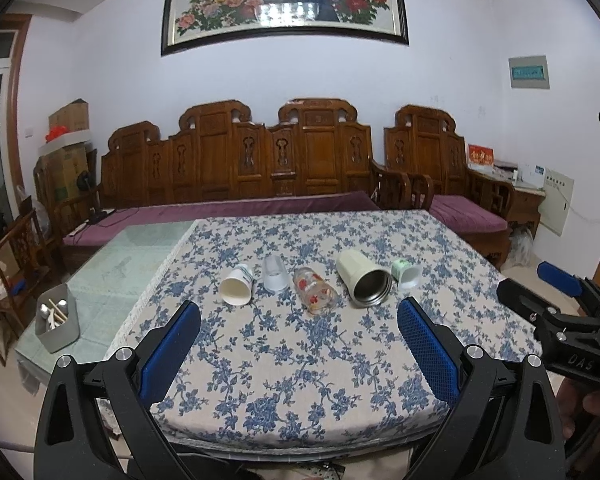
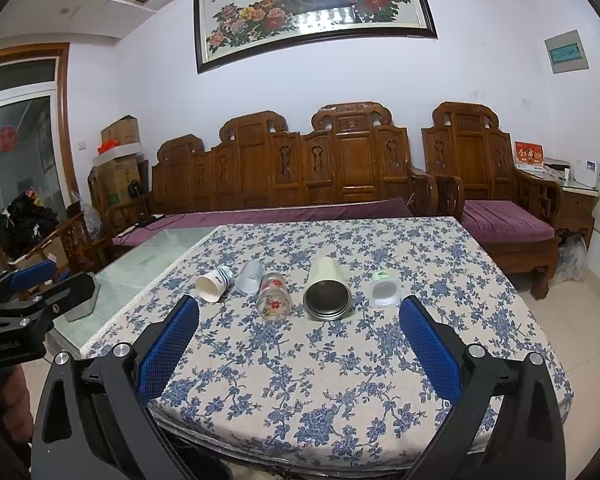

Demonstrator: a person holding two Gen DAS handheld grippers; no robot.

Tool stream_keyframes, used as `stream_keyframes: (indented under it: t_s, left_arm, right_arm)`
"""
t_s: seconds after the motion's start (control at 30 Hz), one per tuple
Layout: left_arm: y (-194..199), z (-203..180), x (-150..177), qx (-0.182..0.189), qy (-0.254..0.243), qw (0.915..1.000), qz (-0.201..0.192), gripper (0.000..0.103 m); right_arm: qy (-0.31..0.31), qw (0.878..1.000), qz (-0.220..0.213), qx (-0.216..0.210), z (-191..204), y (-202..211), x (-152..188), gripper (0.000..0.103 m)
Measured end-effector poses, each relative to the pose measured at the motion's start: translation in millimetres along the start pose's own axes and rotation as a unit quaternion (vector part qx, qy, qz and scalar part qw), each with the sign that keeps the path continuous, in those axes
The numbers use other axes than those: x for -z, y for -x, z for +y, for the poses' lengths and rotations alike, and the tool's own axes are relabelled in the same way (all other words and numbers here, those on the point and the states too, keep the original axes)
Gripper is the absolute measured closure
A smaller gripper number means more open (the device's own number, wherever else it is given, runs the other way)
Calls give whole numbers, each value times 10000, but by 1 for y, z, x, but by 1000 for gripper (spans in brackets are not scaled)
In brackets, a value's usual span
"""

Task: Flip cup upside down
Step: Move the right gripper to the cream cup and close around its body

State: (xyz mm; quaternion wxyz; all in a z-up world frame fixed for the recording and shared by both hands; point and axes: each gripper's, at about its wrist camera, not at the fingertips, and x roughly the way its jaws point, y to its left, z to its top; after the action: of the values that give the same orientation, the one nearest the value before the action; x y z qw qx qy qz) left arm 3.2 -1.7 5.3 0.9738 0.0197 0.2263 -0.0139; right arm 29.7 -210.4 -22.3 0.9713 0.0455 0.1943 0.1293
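Note:
Several cups lie on their sides in a row on the blue-flowered tablecloth (image 1: 284,360), mouths toward me: a white paper cup (image 1: 237,285) (image 2: 213,282), a clear plastic cup (image 1: 275,273) (image 2: 250,277), a flowered glass (image 1: 315,291) (image 2: 275,295), a cream steel tumbler (image 1: 363,278) (image 2: 326,290) and a small white-green cup (image 1: 406,273) (image 2: 385,289). My left gripper (image 1: 298,316) is open and empty, short of the row. My right gripper (image 2: 299,314) is open and empty too, also short of the row; it shows at the right edge of the left wrist view (image 1: 548,288).
A grey holder (image 1: 57,323) with utensils stands on the bare green tabletop left of the cloth. A carved wooden sofa (image 1: 276,160) with purple cushions runs behind the table. Cardboard boxes (image 1: 66,152) are stacked at the far left.

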Motion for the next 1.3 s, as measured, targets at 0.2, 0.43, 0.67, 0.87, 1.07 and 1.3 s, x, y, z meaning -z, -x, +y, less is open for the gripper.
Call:
stream_keyframes:
  t_s: [0.2,0.43,0.67,0.87,1.07,1.3]
  left_arm:
    - [-31,-4,1,89,-253,9992,301,8]
    - [-76,-1,-6,161,-283,9975,622,8]
    - [-124,4,-17,308,-353,9945,937,8]
    - [-169,20,-21,429,-159,9914,1222,8]
    - [-214,33,-23,482,-102,9887,1413,8]
    - [-249,49,-13,474,-12,9858,1611,8]
  right_arm:
    - [-16,9997,255,-20,-13,-28,2,2]
    - [46,9982,597,-48,-30,-80,-4,2]
    - [142,9957,902,-129,-44,-138,-17,9]
    - [292,9914,1265,-185,-51,-201,-35,10]
    - [513,9836,1722,-132,-52,-270,-49,11]
    - [568,9675,2452,-235,-52,-359,-49,11]
